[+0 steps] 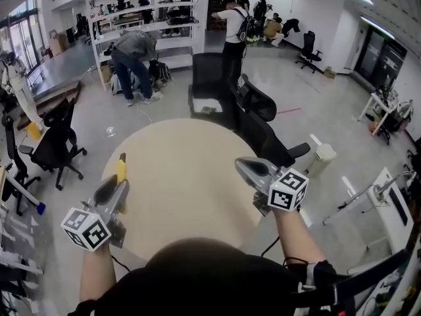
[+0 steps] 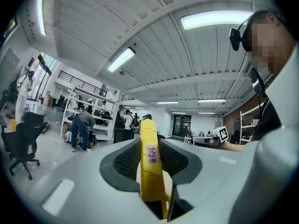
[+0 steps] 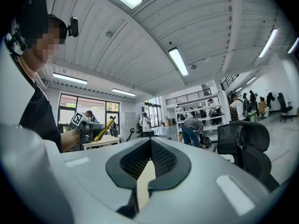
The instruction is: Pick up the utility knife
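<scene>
Pick-up judged done: the slim yellow plastic utility knife (image 2: 150, 164) sits clamped in the left gripper (image 1: 120, 184), lower left by the round beige table (image 1: 184, 176); right gripper (image 3: 149, 146) closed, empty; next needs only a steady hold.

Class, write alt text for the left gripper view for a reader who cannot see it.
A yellow utility knife is clamped between the left tongs, pointing away from the camera. Behind it are shelves, people and ceiling lights.
</scene>
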`<state>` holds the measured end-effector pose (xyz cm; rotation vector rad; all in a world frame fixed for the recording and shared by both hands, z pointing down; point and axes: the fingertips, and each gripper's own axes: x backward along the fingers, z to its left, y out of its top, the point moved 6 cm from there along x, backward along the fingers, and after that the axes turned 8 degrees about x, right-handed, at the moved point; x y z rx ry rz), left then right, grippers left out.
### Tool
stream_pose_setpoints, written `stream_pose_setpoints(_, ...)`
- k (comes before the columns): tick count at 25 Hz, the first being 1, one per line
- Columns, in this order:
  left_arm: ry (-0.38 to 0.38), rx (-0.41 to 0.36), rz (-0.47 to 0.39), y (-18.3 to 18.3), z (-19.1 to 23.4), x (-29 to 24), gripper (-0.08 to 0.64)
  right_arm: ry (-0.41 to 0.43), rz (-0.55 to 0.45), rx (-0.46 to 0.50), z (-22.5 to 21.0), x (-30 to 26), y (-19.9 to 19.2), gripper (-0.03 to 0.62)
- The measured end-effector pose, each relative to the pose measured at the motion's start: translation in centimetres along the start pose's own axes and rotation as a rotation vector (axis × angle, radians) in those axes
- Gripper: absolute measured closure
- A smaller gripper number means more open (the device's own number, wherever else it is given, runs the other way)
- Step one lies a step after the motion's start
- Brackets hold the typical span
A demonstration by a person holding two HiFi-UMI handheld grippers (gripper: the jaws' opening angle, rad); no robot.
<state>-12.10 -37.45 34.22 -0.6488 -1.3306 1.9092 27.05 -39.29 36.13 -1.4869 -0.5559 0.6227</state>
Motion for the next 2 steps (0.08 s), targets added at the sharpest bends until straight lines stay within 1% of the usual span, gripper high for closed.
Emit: stream_pose_setpoints(2,0.005,0.002,0.001,0.16,0.17,0.07,0.434,0.000,-0.004,0.000,0.00,-0.25,-0.02,0.579)
